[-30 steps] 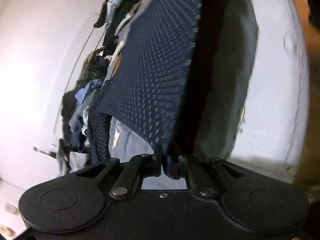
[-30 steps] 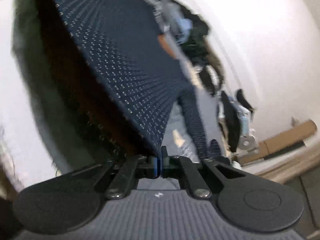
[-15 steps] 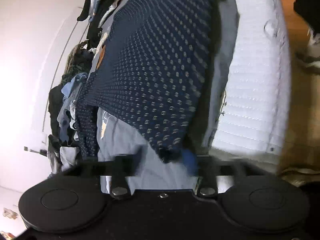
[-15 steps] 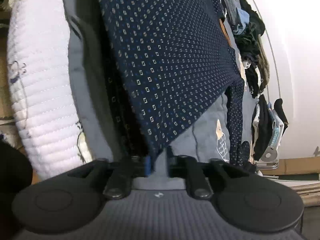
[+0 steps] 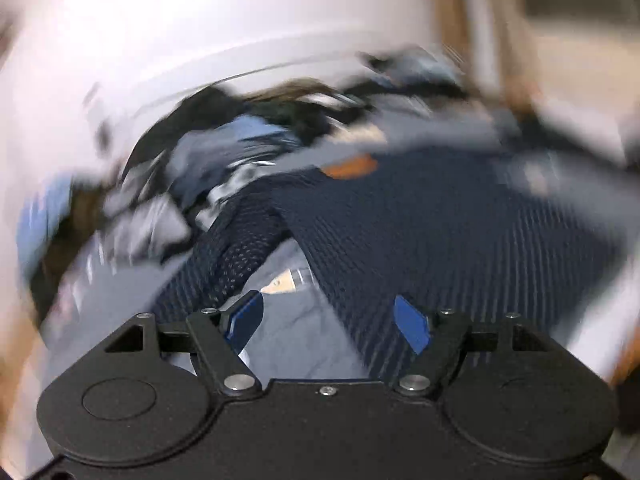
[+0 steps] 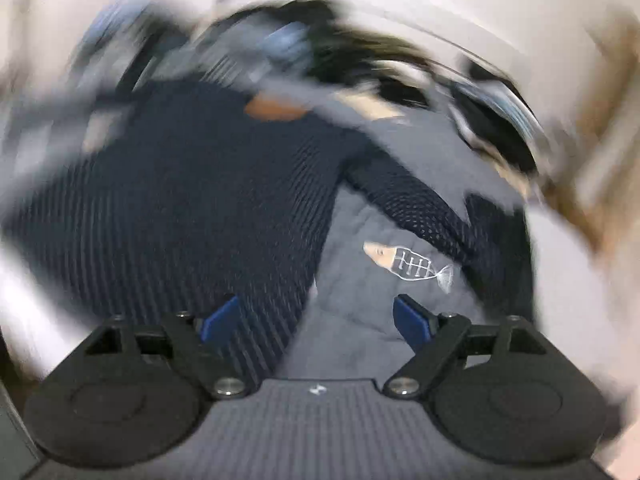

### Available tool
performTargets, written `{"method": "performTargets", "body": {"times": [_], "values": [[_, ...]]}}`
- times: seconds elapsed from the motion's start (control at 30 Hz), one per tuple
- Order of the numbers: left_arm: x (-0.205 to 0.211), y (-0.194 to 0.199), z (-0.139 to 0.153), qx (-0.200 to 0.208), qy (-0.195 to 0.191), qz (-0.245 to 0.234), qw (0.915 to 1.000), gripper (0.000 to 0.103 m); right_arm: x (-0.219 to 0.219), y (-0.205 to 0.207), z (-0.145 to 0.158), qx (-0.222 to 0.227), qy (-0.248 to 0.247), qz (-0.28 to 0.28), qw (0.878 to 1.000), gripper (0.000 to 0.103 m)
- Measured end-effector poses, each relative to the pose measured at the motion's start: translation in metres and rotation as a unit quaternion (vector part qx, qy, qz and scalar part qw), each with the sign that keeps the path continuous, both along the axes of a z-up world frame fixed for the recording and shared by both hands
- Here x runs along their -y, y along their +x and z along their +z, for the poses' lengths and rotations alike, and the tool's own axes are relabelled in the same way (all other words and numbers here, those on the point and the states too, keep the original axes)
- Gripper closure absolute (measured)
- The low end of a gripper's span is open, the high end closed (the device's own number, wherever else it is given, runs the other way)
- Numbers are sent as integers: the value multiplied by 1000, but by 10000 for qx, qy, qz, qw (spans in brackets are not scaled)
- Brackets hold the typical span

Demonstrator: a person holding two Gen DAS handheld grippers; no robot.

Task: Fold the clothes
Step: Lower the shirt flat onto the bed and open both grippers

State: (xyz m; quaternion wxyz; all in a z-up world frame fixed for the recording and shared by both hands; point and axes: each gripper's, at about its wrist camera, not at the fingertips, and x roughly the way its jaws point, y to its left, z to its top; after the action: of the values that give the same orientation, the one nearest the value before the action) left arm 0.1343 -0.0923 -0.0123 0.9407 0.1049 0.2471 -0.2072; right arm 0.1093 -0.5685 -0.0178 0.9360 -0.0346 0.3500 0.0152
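Both grippers are hanging wide open and empty: left gripper [image 5: 328,318] with the navy dotted shirt [image 5: 440,232] lying at two o'clock, right gripper [image 6: 316,318] with it at ten o'clock.

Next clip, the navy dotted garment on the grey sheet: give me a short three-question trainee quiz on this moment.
1. True or false: the left gripper is shut on the navy dotted garment.
2. What drawing shows on the grey sheet between the right gripper's fingers? A) a fish B) a star C) a car
3. Fill in: behind the garment lies a blurred ____ of other clothes.

Key: 1 false, both grippers are open; 2 A; 3 pile.
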Motion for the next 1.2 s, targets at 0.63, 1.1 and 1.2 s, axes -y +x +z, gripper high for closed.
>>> {"method": "performTargets", "body": {"times": [0.63, 1.1, 1.2], "values": [[81, 42, -32, -900, -626, 545, 9925, 20, -50, 36, -51, 4, 1090, -858, 9903, 18], [106, -7, -21, -1015, -416, 297, 9935, 0, -73, -12, -38, -125, 1133, -886, 9895, 18], [102, -25, -14, -1035, -390, 289, 9934, 0, -78, -26, -26, -85, 1075, -836, 9907, 18]]}}
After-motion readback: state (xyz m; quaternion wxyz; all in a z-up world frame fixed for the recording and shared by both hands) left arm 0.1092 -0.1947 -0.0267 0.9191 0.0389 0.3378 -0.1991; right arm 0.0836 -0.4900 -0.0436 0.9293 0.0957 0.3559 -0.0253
